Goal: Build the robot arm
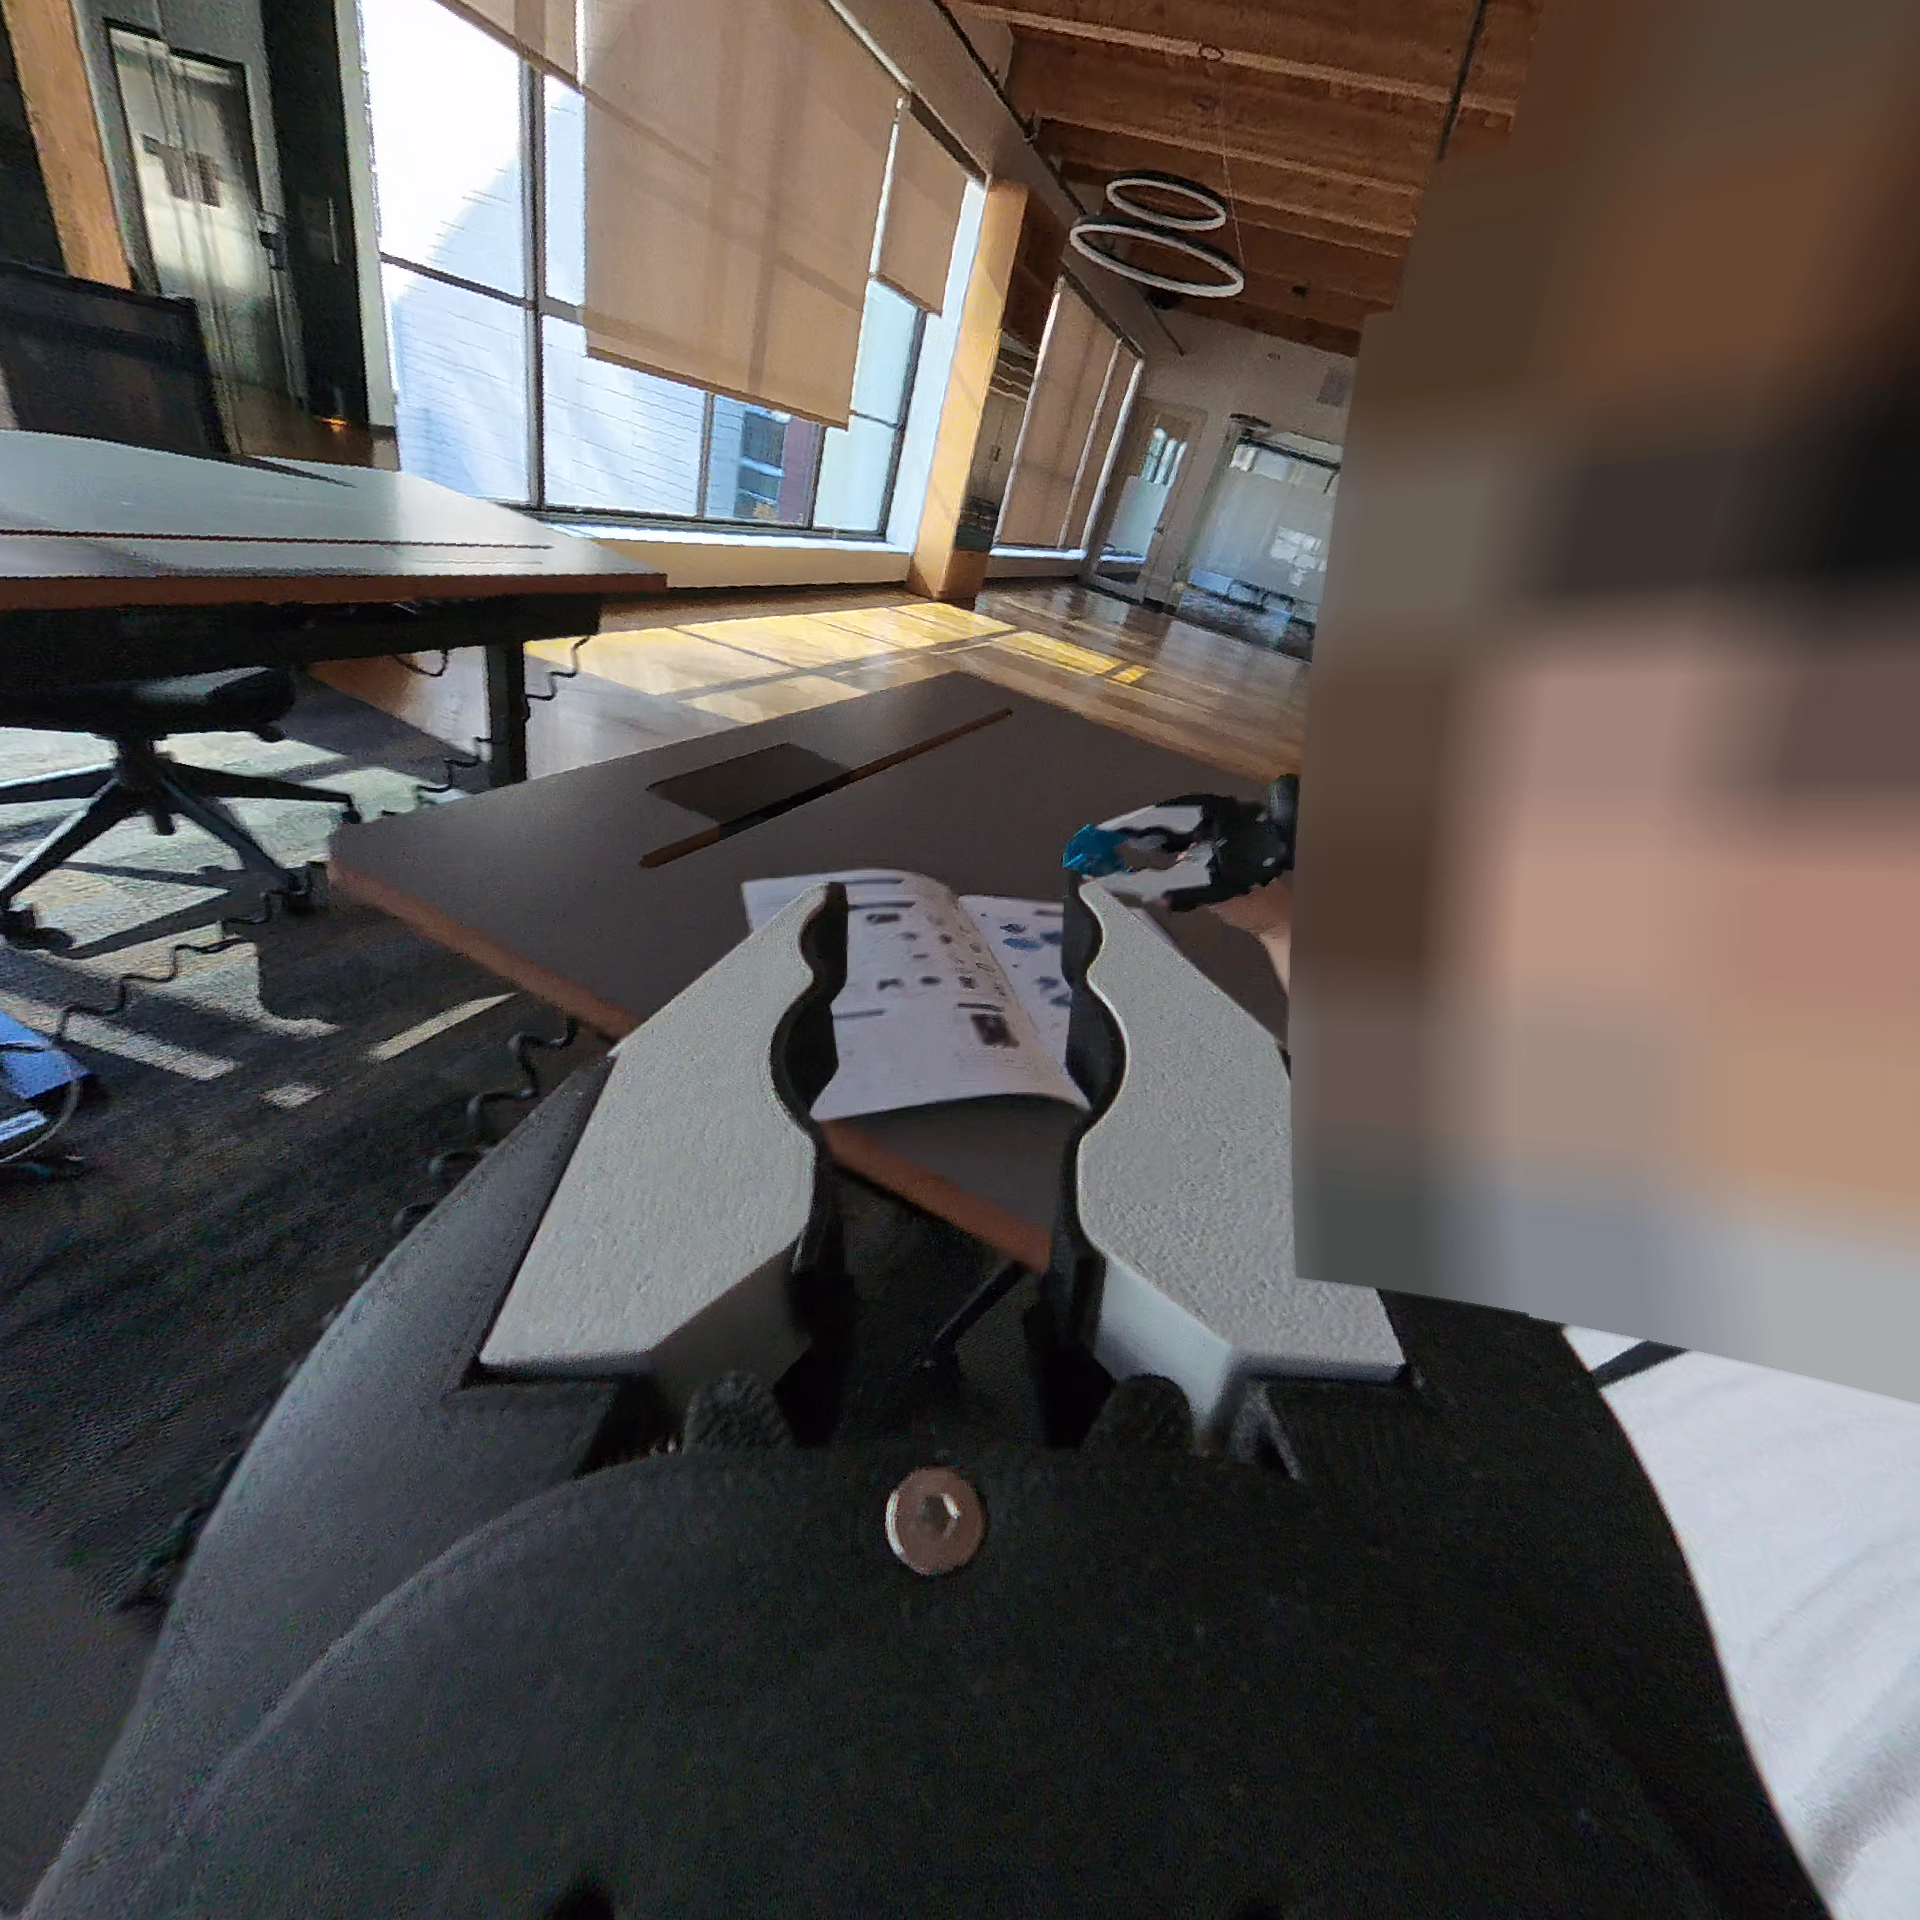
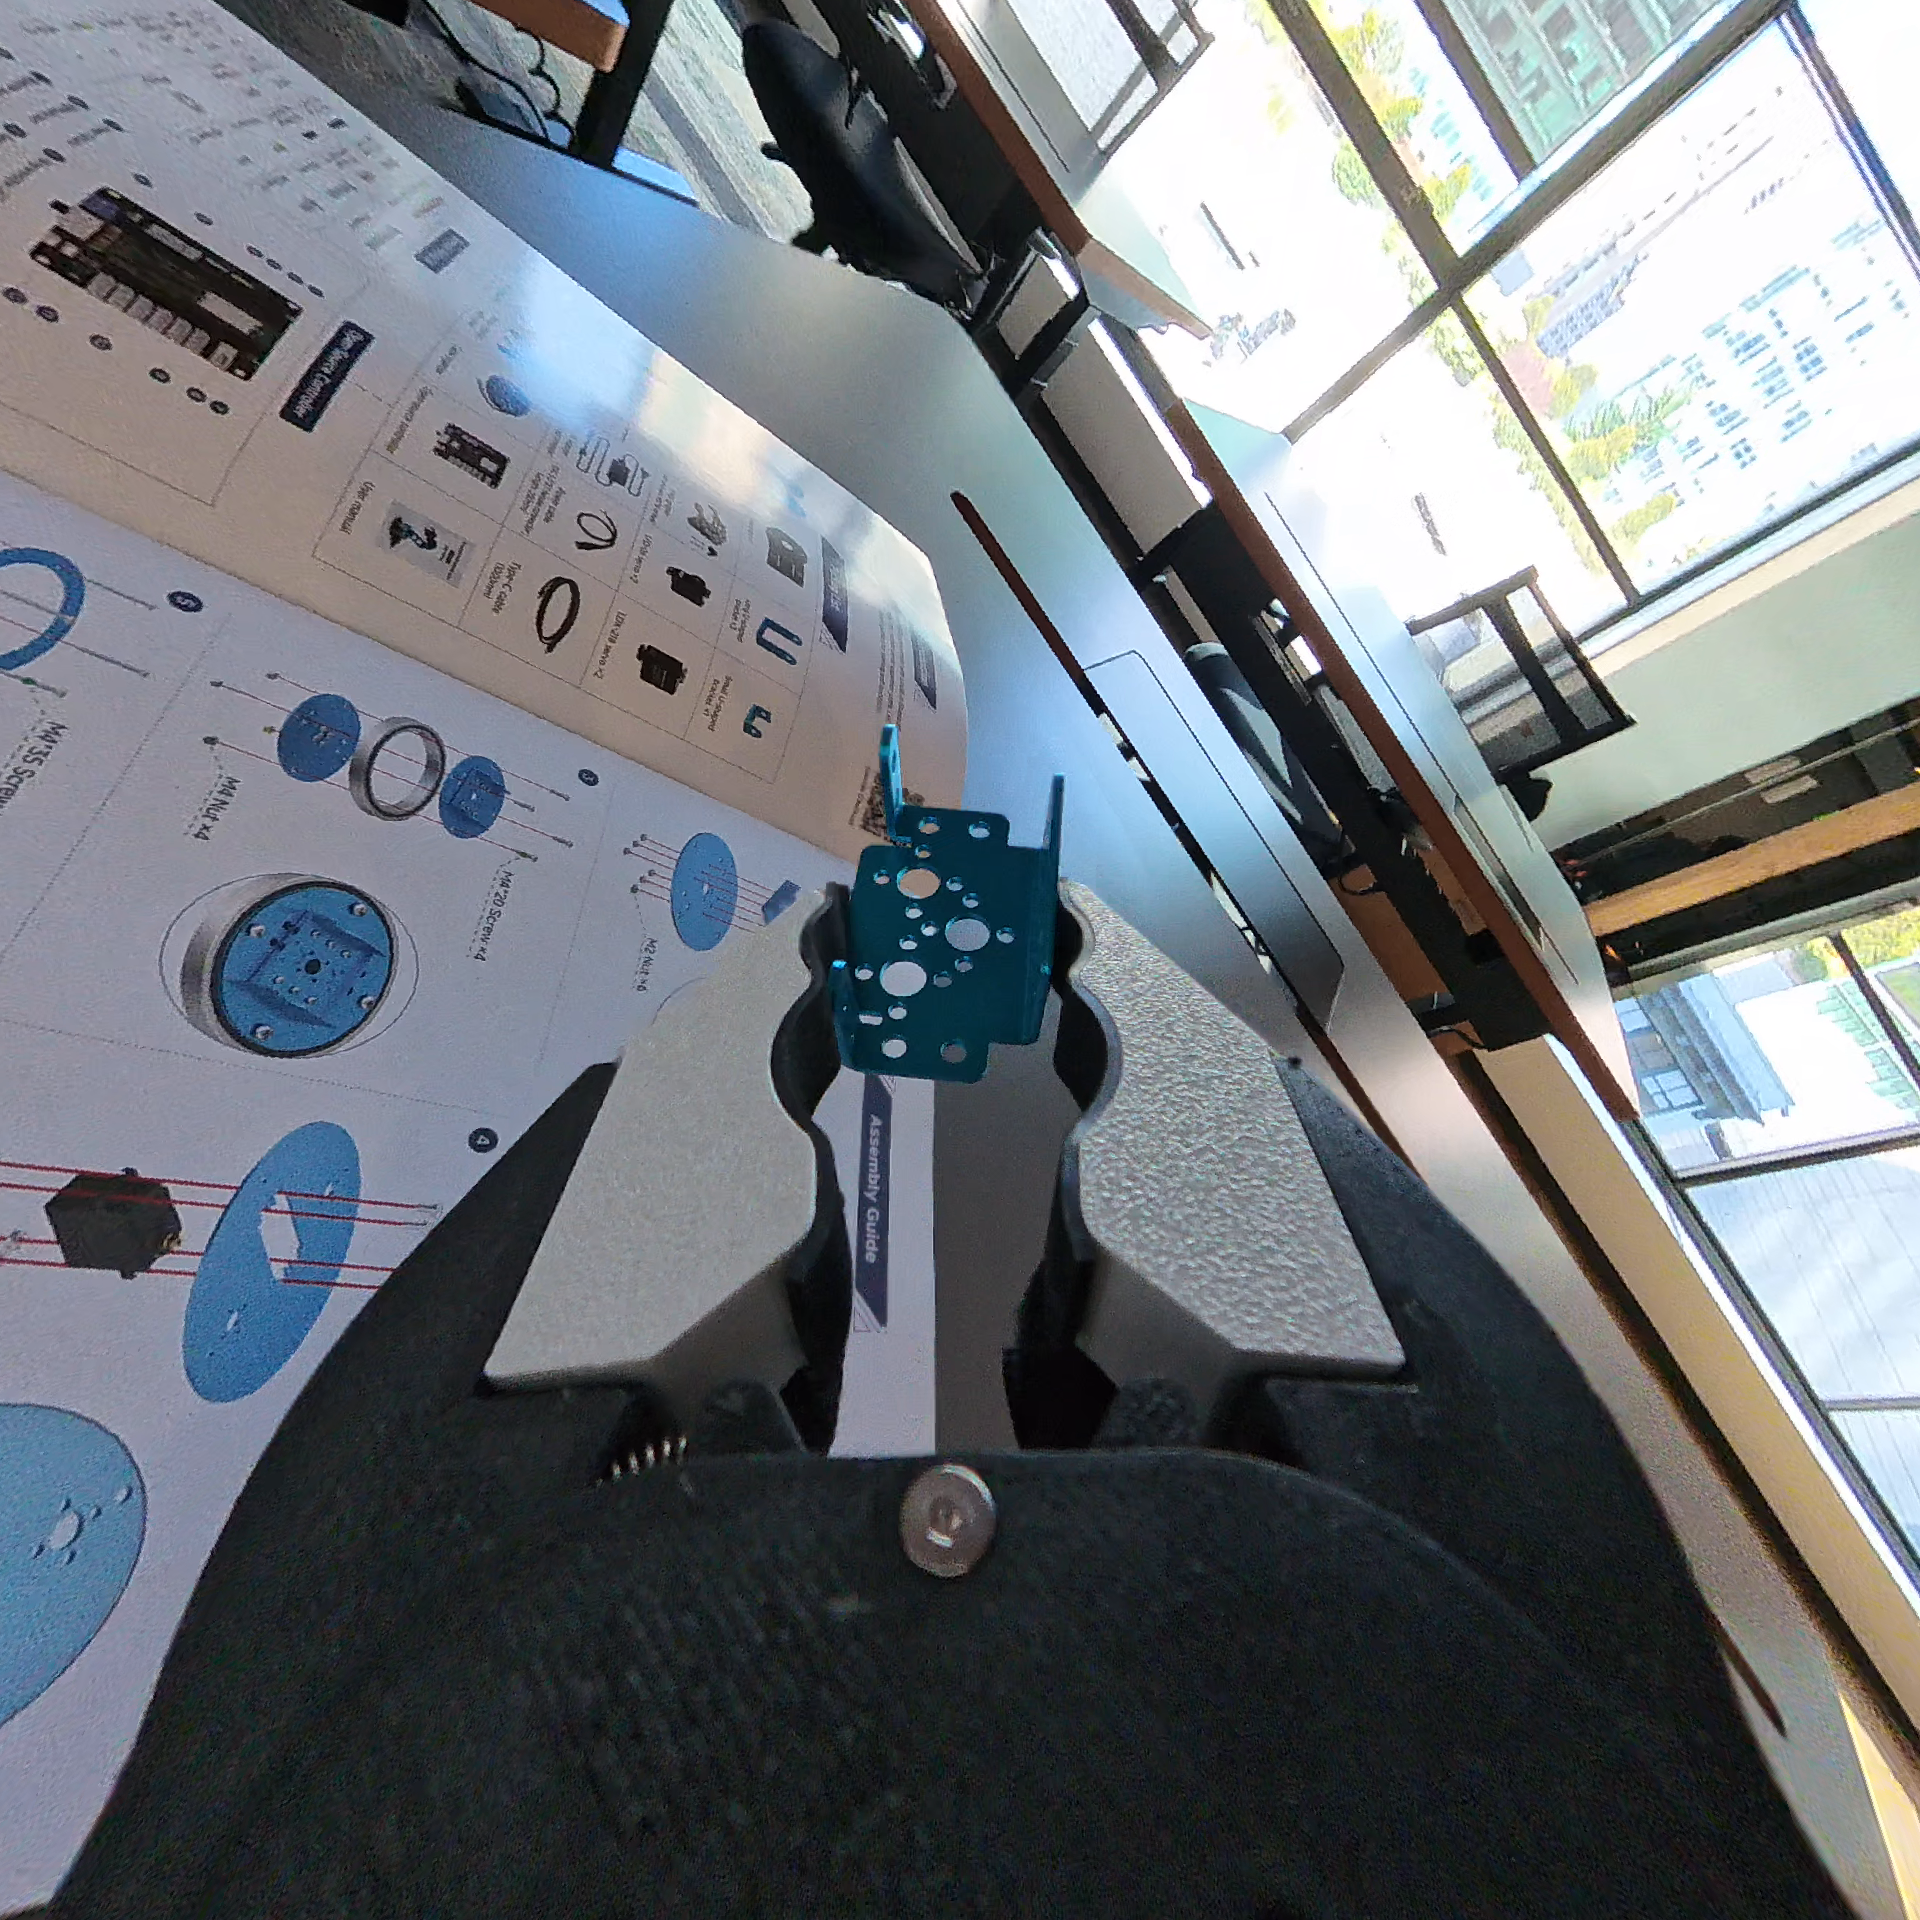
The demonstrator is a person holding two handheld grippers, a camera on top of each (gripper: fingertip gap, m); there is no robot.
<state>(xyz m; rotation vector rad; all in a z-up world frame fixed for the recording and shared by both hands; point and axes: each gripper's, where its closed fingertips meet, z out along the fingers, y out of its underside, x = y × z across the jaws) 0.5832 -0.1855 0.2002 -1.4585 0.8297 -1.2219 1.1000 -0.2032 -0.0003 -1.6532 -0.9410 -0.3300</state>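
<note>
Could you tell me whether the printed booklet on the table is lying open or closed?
Open: the booklet lies spread on the grey table, two illustrated pages showing either side of a centre fold.

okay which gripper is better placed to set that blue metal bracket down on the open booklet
The right gripper: its fingers already clamp the blue bracket just above the open booklet. The left gripper is open, empty, and back off the grey table's near edge.

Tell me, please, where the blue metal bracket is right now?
The blue metal bracket sits clamped in the right gripper, above the open booklet on the grey table.
</note>
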